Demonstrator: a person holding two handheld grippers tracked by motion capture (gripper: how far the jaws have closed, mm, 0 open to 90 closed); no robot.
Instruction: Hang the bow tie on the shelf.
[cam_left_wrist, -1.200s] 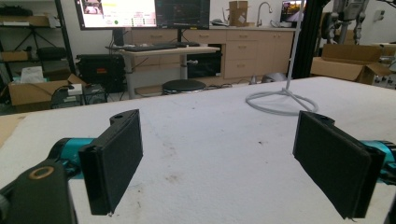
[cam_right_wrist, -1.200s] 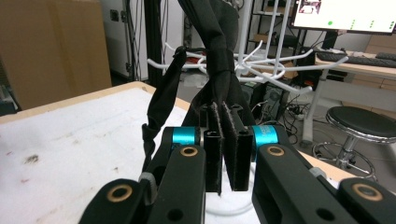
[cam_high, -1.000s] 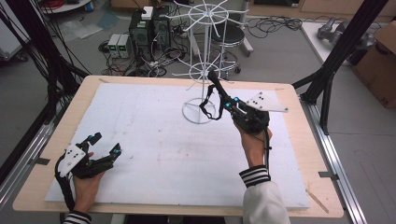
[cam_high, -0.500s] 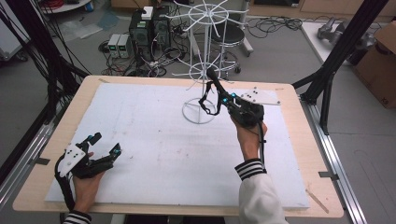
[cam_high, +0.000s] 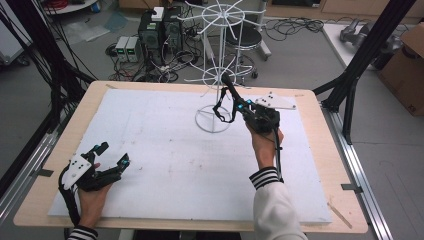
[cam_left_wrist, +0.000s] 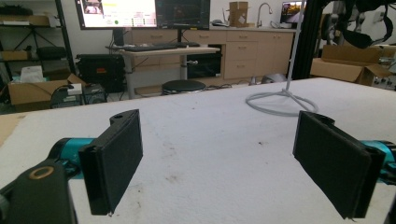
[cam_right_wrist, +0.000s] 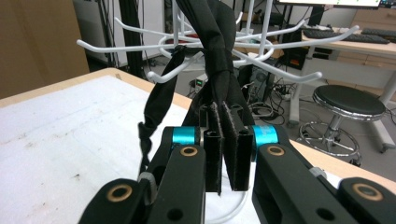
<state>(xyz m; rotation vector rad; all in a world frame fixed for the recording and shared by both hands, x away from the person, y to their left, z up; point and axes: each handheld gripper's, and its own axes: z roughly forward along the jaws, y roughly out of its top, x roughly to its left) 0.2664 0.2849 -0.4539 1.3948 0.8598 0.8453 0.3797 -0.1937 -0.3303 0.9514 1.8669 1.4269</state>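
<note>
A white wire rack (cam_high: 218, 55) with two tiers of hooks stands on a ring base at the table's far middle. My right gripper (cam_high: 229, 90) is raised beside its pole at the lower tier and is shut on a black strap (cam_high: 220, 111), whose loop hangs toward the base. In the right gripper view the strap (cam_right_wrist: 217, 51) rises from my right gripper (cam_right_wrist: 227, 154) up among the lower hooks (cam_right_wrist: 280, 70); whether it rests on a hook is unclear. My left gripper (cam_high: 112, 154) lies at the near left, open with nothing between the pads (cam_left_wrist: 116, 158).
A white foam sheet (cam_high: 165, 150) covers the wooden table (cam_high: 320, 165). The rack's ring base (cam_left_wrist: 280, 100) lies ahead and to the right of the left gripper. Behind the table are a stool (cam_high: 250, 37), computers and cables on the floor. Black frame posts (cam_high: 370, 50) flank the table.
My right gripper has moved slightly up and toward the rack with the strap. The left gripper has stayed where it was.
</note>
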